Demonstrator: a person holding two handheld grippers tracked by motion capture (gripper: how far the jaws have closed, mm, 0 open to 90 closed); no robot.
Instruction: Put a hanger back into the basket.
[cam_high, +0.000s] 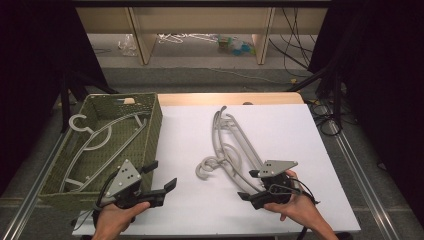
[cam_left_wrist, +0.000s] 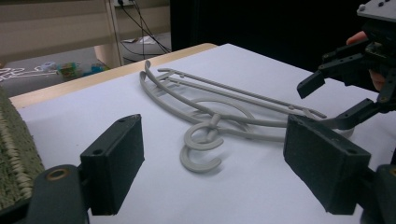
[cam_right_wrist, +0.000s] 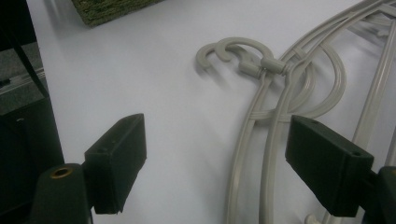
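My left gripper (cam_high: 159, 186) is spread and empty. The hangers (cam_high: 231, 148) lie on the white sheet at its two o'clock, long axis running twelve to five (my spread right gripper (cam_high: 252, 186) sits nearer, at their ends).

Two grey plastic hangers (cam_high: 231, 150) lie flat and stacked on the white table sheet (cam_high: 190, 200), hooks (curled side by side) pointing toward the woven basket (cam_high: 155, 125). Their long arms run away across the sheet, one overlapping the other.
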